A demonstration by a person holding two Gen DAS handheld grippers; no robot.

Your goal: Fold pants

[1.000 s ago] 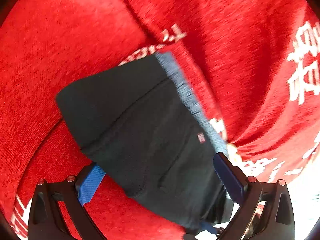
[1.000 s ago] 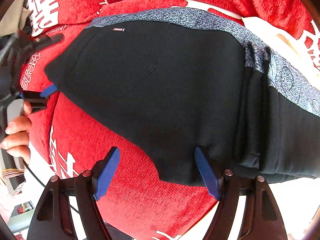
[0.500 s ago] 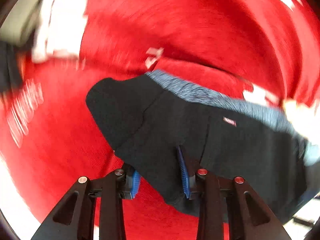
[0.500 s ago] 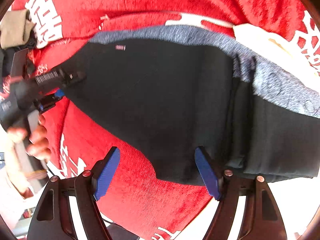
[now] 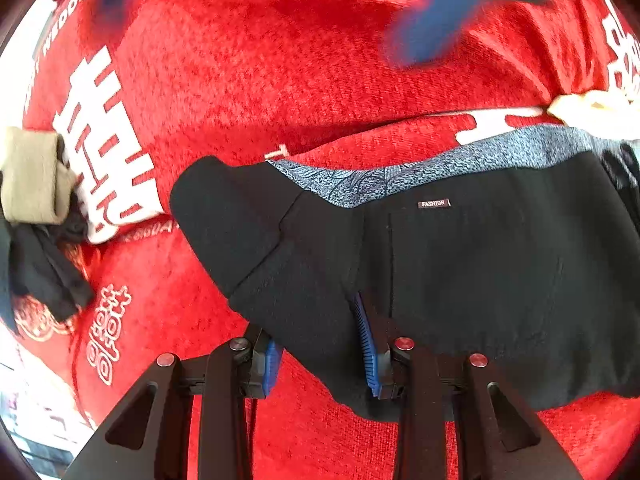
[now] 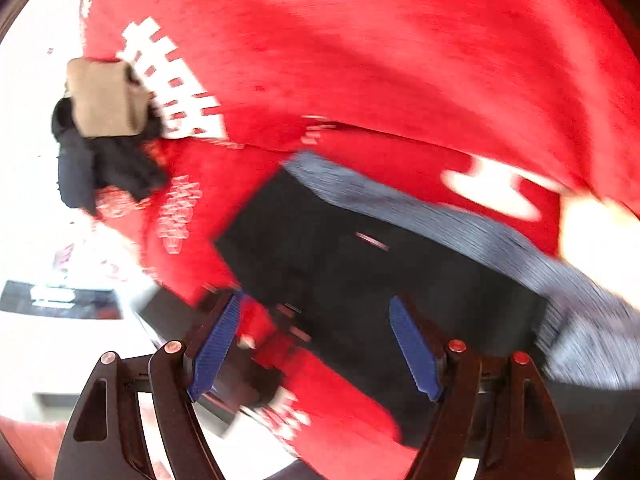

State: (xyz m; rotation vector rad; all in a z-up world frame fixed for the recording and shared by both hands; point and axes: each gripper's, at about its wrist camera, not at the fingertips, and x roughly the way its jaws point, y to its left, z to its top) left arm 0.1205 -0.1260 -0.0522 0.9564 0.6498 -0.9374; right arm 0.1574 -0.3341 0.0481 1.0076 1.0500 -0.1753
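Observation:
Black pants (image 5: pixel 460 272) with a blue-grey patterned waistband (image 5: pixel 400 176) and a small "FASHION" label lie folded on the red blanket (image 5: pixel 280 60). My left gripper (image 5: pixel 320 356) is partly closed, its blue pads on either side of the pants' near edge with cloth between them. In the right wrist view the pants (image 6: pixel 360 272) look blurred. My right gripper (image 6: pixel 316 348) is open above their near left corner, holding nothing. The right gripper's blue pads show blurred at the top of the left wrist view (image 5: pixel 432 28).
A rolled beige cloth (image 5: pixel 32 176) and dark garments (image 5: pixel 44 268) lie at the blanket's left edge; they also show in the right wrist view (image 6: pixel 104 100). A cream cloth (image 5: pixel 592 112) lies at the right. The blanket's white edge is at lower left.
My left gripper closed from wide open onto the pants' near edge. My right gripper, still open, swung left and lifted away from the pants' edge; its view is motion-blurred.

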